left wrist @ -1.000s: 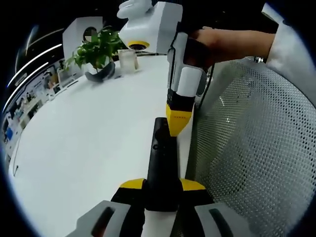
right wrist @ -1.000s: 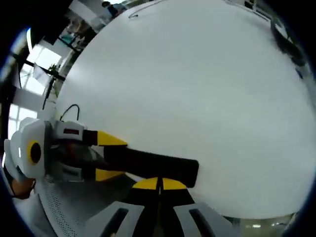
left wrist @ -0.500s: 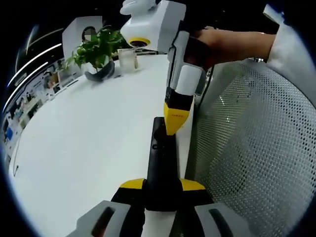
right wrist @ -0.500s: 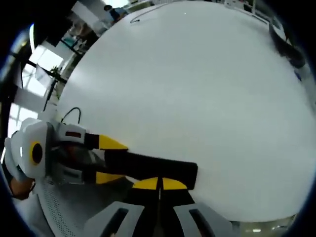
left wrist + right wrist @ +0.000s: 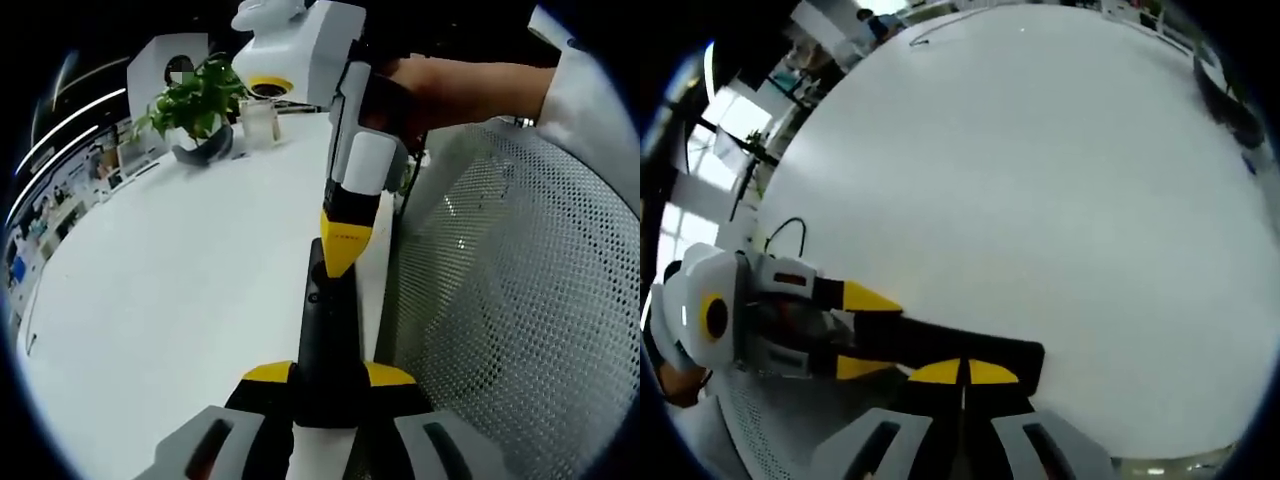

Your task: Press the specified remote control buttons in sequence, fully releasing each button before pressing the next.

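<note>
Black remote control (image 5: 325, 345), gripped by the left hand-held gripper (image 5: 328, 378), runs lengthwise away; the clenched right hand-held gripper (image 5: 340, 248) hovers over its far end.

Table (image 5: 180, 260) mid wide open; mesh chair (image 5: 510, 300) crowds its near edge, plant (image 5: 200, 105) + cup (image 5: 258, 122) at far edge.

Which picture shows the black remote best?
The left gripper view: the remote runs lengthwise up the picture with its top buttons facing the camera. In the right gripper view the remote lies sideways, partly hidden behind the right gripper.
</note>
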Motion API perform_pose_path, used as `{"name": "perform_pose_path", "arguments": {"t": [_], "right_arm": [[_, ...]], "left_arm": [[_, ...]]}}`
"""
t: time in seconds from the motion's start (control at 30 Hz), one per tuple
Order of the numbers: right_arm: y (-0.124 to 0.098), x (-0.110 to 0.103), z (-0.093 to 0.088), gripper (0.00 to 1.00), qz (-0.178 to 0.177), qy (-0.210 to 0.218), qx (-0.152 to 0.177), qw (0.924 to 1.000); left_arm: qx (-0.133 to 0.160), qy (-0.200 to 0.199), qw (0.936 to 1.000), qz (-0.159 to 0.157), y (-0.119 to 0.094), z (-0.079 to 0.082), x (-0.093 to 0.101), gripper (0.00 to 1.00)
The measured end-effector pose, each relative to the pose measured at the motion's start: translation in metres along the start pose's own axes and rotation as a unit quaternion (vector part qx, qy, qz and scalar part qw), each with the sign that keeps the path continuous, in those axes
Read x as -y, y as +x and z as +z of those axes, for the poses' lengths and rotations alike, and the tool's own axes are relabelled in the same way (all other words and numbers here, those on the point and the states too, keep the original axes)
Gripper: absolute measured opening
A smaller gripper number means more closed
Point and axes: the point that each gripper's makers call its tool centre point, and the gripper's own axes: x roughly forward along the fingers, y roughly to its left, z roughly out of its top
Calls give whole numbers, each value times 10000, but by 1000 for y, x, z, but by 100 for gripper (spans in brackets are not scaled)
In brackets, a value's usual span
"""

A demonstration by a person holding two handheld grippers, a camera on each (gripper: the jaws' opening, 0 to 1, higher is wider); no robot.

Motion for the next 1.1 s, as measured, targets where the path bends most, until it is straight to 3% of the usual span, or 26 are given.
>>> {"name": "perform_pose_path", "arguments": {"t": [0.67,0.8,1.1], "right_arm": [[1,3,3,0,153,245,-125,9995],[2,2,3,0,291,473,-315,9980],[11,-18,14,0,309,239,-666,9970]], "left_arm": [[46,39,10000,2,1,2,-1,24],[35,15,10000,4,1,1,-1,24],[17,3,10000,-7,1,1,0,23]]}}
